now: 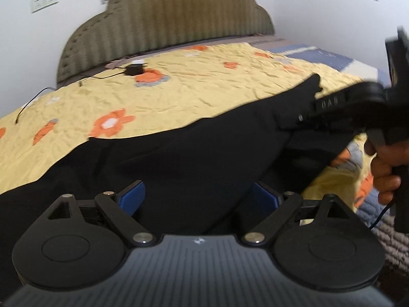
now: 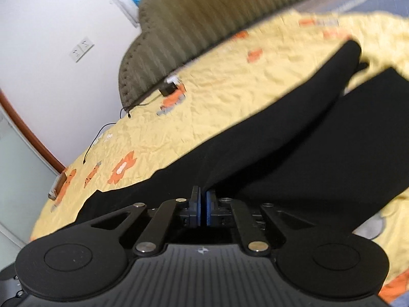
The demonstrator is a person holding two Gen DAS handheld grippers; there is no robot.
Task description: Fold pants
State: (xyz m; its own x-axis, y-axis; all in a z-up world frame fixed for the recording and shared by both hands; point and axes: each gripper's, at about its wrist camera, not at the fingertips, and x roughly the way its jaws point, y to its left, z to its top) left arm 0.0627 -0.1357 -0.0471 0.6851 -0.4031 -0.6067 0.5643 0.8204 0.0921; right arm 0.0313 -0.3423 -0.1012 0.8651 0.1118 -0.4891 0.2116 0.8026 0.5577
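Black pants (image 2: 294,138) lie spread across a yellow flowered bedspread (image 1: 179,87), below the bed's olive headboard (image 1: 166,18). The right gripper (image 2: 203,204) is clenched on a raised fold of the pants, apparently near a leg edge, though blur makes this uncertain. The left gripper (image 1: 199,197) is released, blue pads wide apart with fabric between them. The first fold seems underway; next, the left gripper likely needs to close on cloth so both can carry it over. A black charger (image 1: 134,69) rests nearer the headboard.

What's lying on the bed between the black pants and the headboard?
Mostly bare yellow quilt; a black charger with its cable lies near the headboard, beyond the pants. Left wrist view.
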